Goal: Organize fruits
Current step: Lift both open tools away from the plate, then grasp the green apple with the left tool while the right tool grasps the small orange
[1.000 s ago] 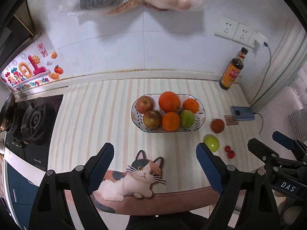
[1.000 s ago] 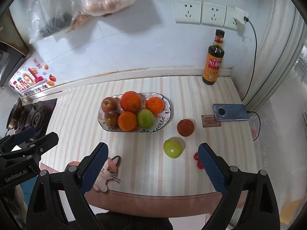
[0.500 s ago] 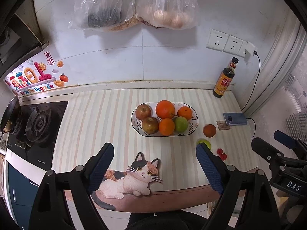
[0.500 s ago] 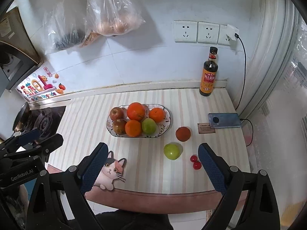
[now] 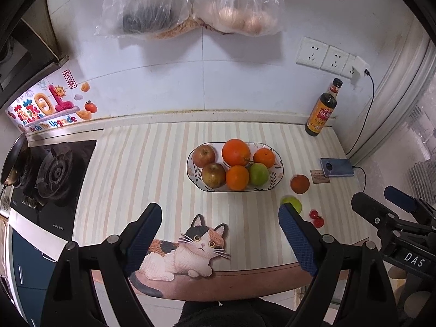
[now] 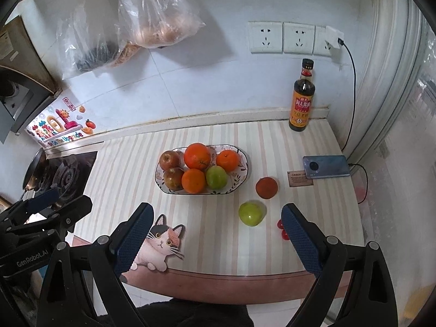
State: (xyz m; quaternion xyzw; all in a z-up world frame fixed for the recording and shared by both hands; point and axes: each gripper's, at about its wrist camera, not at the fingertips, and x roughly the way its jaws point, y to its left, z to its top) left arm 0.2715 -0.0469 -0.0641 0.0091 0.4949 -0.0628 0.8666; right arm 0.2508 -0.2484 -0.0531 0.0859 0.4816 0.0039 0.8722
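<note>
An oval patterned bowl (image 5: 277,175) (image 6: 242,174) on the striped counter holds several fruits: oranges, apples and a green fruit. Loose to its right lie a dark red fruit (image 5: 299,183) (image 6: 266,187), a green apple (image 5: 293,202) (image 6: 251,213) and two cherry tomatoes (image 5: 316,218) (image 6: 281,228). My left gripper (image 5: 219,235) is open and empty, held back over the counter's front edge. My right gripper (image 6: 216,234) is open and empty, also back at the front edge, with the green apple ahead between its fingers.
A sauce bottle (image 6: 302,99) stands at the back right. A phone (image 6: 325,165) on a charging cable and a small card (image 6: 299,178) lie at the right. A gas stove (image 5: 51,174) with a pan is at the left. A cat sticker (image 5: 188,248) marks the front edge. Bags hang on the wall.
Both grippers have drawn back and up from the counter, so the bowl and loose fruits look smaller and farther. Both stay open. No fruit has moved.
</note>
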